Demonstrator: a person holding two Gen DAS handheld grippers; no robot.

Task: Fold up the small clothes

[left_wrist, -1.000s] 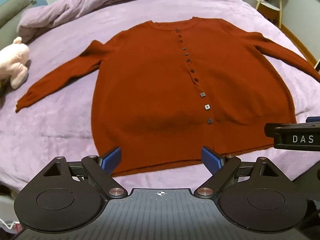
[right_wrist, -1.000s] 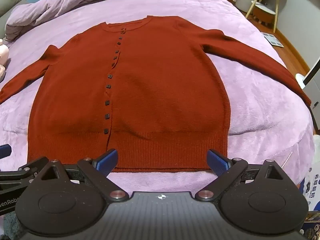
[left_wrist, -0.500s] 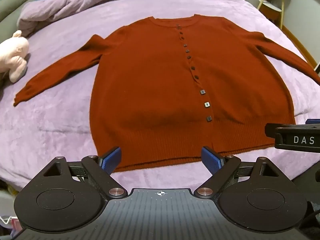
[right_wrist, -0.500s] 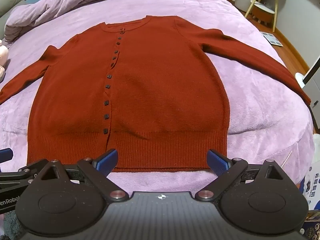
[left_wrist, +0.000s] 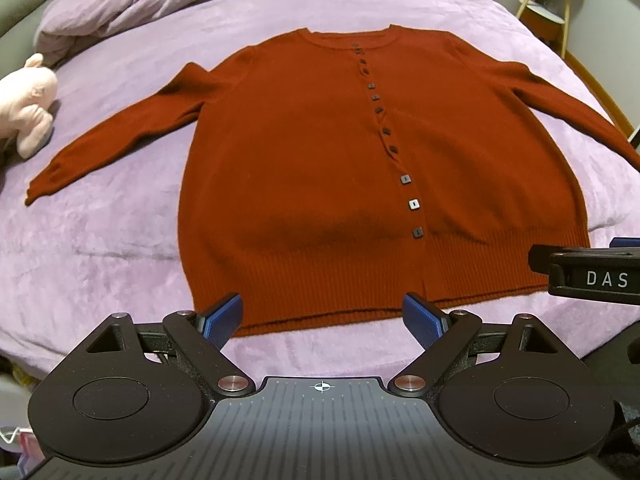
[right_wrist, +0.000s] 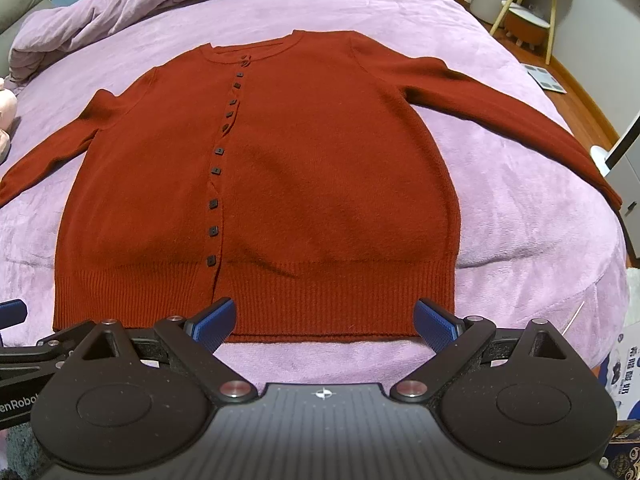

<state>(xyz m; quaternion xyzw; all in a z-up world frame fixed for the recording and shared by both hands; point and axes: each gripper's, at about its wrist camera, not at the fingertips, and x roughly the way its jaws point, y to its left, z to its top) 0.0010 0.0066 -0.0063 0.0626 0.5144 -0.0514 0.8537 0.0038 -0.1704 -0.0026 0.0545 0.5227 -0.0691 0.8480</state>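
Cardigan laid out flat, both claws poised at the hem

From the left: a pink plush toy [left_wrist: 26, 100] sits clear of the work; the rust-red knitted button-front cardigan [left_wrist: 320, 168] lies face-up, sleeves spread, on the lilac plush-covered bed [left_wrist: 100, 240], so folds can likely start cleanly. Left claw [left_wrist: 322, 316] and right claw [right_wrist: 324, 322] hover at the hem, both spread wide, gripping nothing.

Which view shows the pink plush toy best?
The left wrist view: the plush toy lies nearly whole on the bedspread beyond the cardigan's sleeve end. The right wrist view shows only a sliver of it, cut off by the frame's left edge.
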